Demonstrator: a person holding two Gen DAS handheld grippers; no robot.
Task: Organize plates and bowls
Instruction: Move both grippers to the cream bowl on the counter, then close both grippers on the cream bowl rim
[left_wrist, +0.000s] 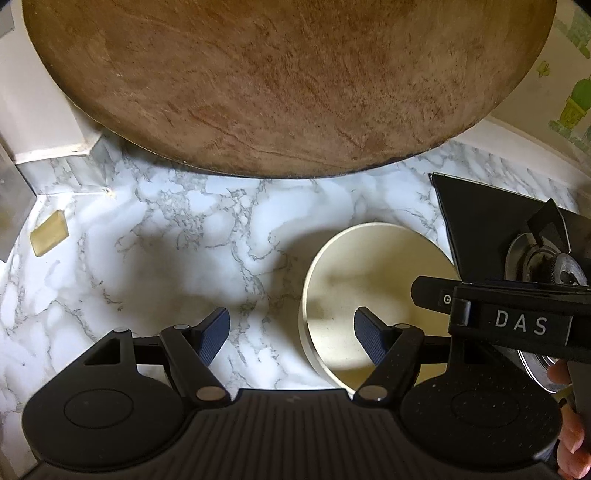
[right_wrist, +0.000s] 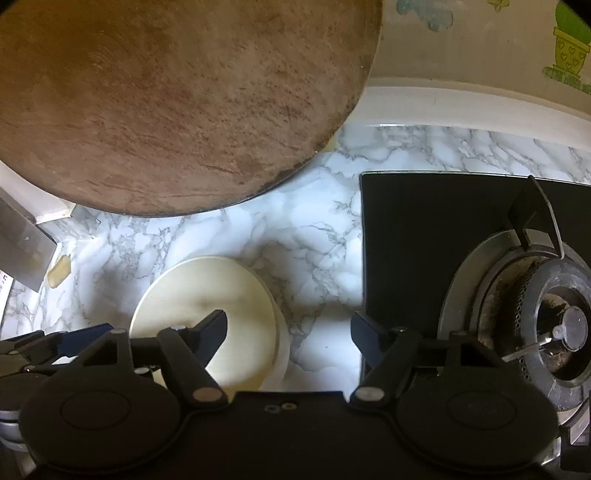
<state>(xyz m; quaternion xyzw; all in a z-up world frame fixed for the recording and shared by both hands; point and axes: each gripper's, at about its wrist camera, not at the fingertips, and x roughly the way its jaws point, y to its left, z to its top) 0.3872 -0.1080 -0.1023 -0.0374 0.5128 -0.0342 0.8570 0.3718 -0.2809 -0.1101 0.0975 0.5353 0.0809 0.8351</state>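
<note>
A cream bowl (left_wrist: 373, 291) stands on the marble counter (left_wrist: 166, 240). My left gripper (left_wrist: 291, 328) hangs open over the bowl's left rim, with one finger above the inside and the other above the counter. My right gripper (right_wrist: 288, 328) is open over the opposite rim of the same bowl (right_wrist: 207, 314), its left finger above the inside. No pad presses on the wall. In the left wrist view the right gripper's black body (left_wrist: 517, 321) crosses the bowl's right side. The right wrist view shows a blue pad of the left gripper (right_wrist: 88, 332) at the left edge.
A large round wooden board (left_wrist: 288, 81) leans against the back wall. To the right of the bowl lies a black glass hob (right_wrist: 424, 240) with a gas burner (right_wrist: 561, 332). A small yellowish piece (left_wrist: 50, 232) lies at the far left. A hand (left_wrist: 570, 443) shows at the lower right.
</note>
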